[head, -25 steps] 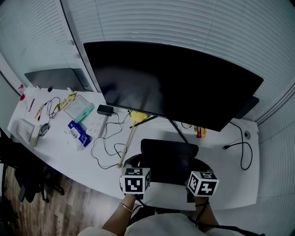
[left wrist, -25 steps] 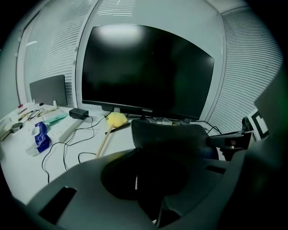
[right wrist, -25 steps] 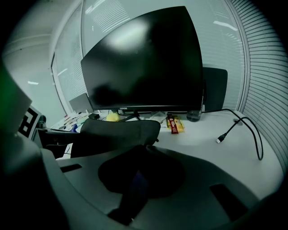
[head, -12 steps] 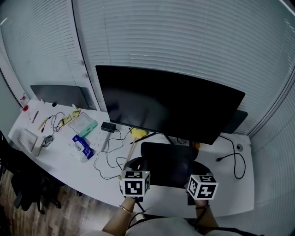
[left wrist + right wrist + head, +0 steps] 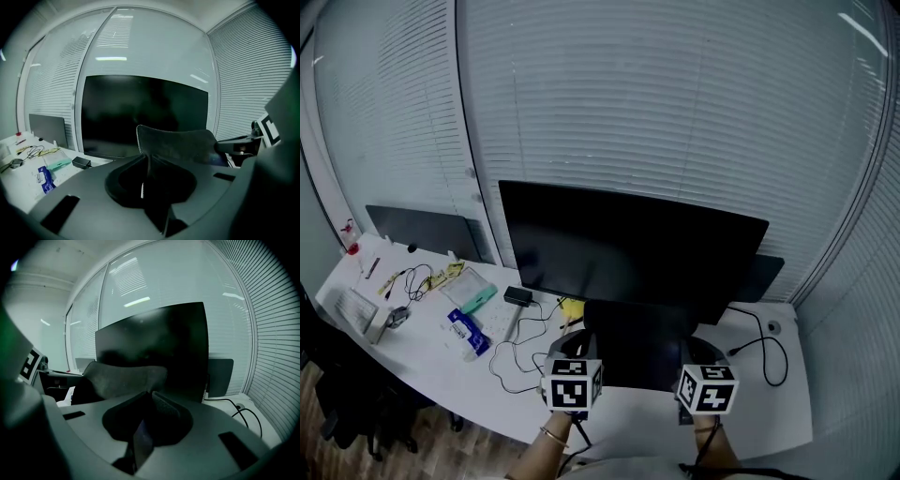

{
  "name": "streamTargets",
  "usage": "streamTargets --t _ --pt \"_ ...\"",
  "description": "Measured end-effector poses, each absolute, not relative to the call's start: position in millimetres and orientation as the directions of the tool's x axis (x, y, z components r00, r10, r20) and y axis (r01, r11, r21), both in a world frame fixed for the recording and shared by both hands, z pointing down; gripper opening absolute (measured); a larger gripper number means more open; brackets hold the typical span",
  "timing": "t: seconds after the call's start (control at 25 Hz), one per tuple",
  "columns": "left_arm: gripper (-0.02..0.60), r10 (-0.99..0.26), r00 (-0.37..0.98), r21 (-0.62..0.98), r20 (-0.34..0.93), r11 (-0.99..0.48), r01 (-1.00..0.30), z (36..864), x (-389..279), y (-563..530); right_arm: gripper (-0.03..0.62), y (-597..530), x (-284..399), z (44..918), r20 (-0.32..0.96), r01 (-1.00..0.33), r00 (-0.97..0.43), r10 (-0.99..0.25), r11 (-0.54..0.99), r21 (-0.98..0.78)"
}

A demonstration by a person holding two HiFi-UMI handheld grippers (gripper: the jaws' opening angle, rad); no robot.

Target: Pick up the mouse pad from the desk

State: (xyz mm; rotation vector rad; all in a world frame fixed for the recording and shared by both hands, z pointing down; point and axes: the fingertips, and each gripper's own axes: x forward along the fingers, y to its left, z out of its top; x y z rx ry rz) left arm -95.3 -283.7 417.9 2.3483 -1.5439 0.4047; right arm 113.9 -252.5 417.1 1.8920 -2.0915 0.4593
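White slatted window blinds (image 5: 675,112) fill the wall behind everything. Under them runs the long curved white bench (image 5: 773,408), with a wood-plank floor (image 5: 441,448) at its near left edge. A wide black flat monitor (image 5: 628,248) stands at the middle of the bench, flanked by a smaller dark panel (image 5: 422,232) at the left and another (image 5: 766,275) behind its right end.

The black rectangular fabric mouse pad (image 5: 637,342) is held up off the bench just in front of the monitor, covering its foot in the head view, with its far edge curling upward. The left tool (image 5: 148,159) is clamped on the pad's near left edge. The right tool (image 5: 151,394) is clamped on its near right edge.

Loops of thin black cable (image 5: 520,352) lie on the bench just left of the left tool and run to a small black power brick (image 5: 517,296). Further left are a blue packet (image 5: 465,331) and a teal item in a clear pouch (image 5: 474,300). A thicker black cable (image 5: 764,352) loops at the right, near the right tool.
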Motion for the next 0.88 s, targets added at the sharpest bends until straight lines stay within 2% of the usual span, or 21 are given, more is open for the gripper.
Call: streamTargets --t 0.88 --pt "0.051 -0.835 0.377 0.093 0.401 -0.372 -0.923 418 -87 -281 0.054 -251 121 413 0.408 -0.994 -0.108 -0.907 0.101 -0.039"
